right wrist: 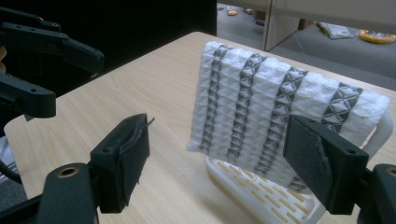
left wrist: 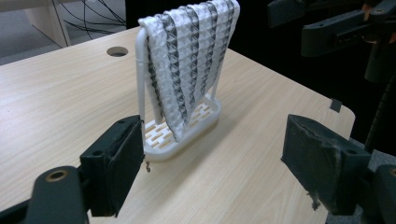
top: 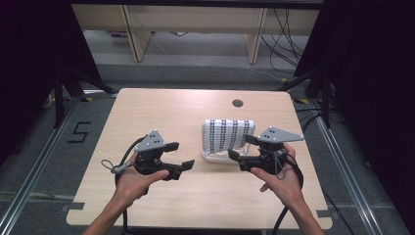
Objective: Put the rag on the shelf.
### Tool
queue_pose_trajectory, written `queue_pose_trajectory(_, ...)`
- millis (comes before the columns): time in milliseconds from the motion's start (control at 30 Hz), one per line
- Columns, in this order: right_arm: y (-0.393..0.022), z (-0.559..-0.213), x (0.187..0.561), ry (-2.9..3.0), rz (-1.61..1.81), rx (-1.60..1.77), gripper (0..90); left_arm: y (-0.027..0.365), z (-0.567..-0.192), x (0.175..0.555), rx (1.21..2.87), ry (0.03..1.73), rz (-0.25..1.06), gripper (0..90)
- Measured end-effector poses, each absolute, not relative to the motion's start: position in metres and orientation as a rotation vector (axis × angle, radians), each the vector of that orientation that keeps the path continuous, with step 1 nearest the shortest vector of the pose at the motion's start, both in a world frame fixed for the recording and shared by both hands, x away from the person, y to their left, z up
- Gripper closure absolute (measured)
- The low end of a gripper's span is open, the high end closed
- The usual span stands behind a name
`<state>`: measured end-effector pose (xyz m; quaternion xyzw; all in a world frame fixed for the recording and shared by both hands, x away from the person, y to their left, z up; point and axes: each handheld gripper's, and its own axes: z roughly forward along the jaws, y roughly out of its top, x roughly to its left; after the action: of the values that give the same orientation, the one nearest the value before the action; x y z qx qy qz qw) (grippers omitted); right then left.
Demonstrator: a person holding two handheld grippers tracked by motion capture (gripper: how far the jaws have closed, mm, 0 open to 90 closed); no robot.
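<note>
1. Both grippers are held with jaws spread wide and nothing pinched: the left gripper (top: 177,155) and the right gripper (top: 242,147)
2. Between them, nearer the right gripper, a white cloth with dark grey woven stripes (top: 228,133) is draped over a white plastic slotted rack (top: 211,157)
3. Rack and cloth are borne by the pale wooden table (top: 161,112)

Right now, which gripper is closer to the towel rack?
The right gripper: its open jaws sit right beside the striped towel on the white rack. The left gripper hangs farther off, also open.
</note>
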<state>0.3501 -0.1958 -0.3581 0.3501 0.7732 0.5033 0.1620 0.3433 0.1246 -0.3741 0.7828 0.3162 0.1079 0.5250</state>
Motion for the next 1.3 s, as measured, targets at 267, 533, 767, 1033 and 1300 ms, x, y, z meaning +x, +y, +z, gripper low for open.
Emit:
queue_pose_trajectory(267, -0.196, -0.365, 0.344, 2.219, 1.424, 1.002, 23.1, 0.124, -0.386, 0.337, 1.889, 0.751, 0.244, 19.9)
queue_pose_trajectory(533, -0.199, -0.374, 0.341, 2.222, 1.410, 1.007, 21.8, 0.125, -0.394, 0.333, 1.898, 0.742, 0.241, 19.1)
queue_pose_trajectory(767, -0.200, -0.383, 0.341, 2.234, 1.402, 1.006, 20.9, 0.127, -0.404, 0.332, 1.909, 0.754, 0.241, 18.7)
queue_pose_trajectory(1033, -0.198, -0.391, 0.338, 2.246, 1.411, 1.025, 20.9, 0.131, -0.417, 0.331, 1.899, 0.765, 0.227, 18.4)
queue_pose_trajectory(1300, -0.198, -0.398, 0.336, 2.248, 1.389, 1.000, 20.9, 0.135, -0.426, 0.330, 1.896, 0.793, 0.237, 18.4)
